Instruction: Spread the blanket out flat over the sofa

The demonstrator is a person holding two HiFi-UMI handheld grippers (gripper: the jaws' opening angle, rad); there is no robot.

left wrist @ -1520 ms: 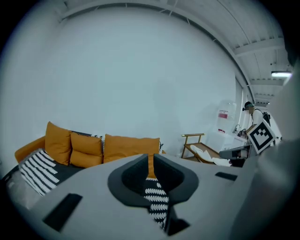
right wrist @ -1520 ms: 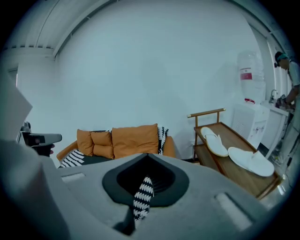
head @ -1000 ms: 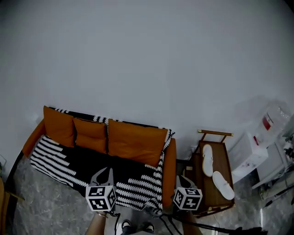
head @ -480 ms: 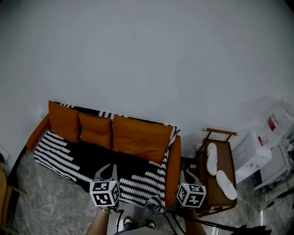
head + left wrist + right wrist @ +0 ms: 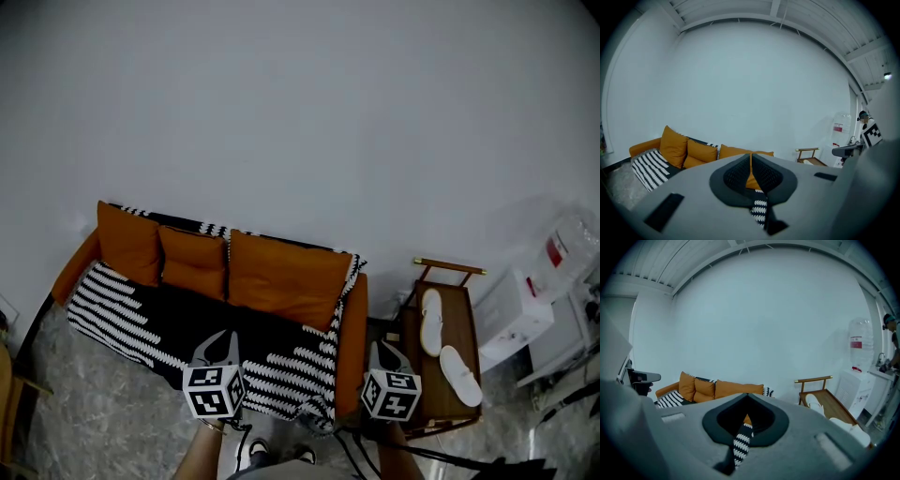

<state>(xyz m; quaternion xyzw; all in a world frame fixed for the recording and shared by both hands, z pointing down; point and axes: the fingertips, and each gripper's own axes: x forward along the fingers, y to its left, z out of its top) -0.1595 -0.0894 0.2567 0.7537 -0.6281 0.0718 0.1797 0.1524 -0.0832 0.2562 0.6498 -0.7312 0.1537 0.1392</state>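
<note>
A black-and-white zigzag blanket (image 5: 159, 323) lies spread over the seat of the orange sofa (image 5: 349, 347), and its top edge shows behind three orange cushions (image 5: 192, 267). Its front right corner hangs bunched by the arm. My left gripper (image 5: 220, 342) hovers in front of the seat's front edge, shut and holding nothing. To the right of the sofa arm, my right gripper (image 5: 378, 347) is also shut and holds nothing. In the left gripper view the jaws (image 5: 750, 157) meet at the tips, with the sofa's blanket (image 5: 649, 166) far off. The right gripper (image 5: 747, 398) view shows the same, blanket (image 5: 670, 399) at a distance.
A wooden side table (image 5: 450, 269) to the right of the sofa carries two white slippers (image 5: 427, 319). A white water dispenser (image 5: 520, 314) stands further right. Marble floor (image 5: 94, 412) lies in front of the sofa. Cables (image 5: 422, 459) run by my feet.
The head view has shifted slightly. Both grippers and the blanket stay as they were.
</note>
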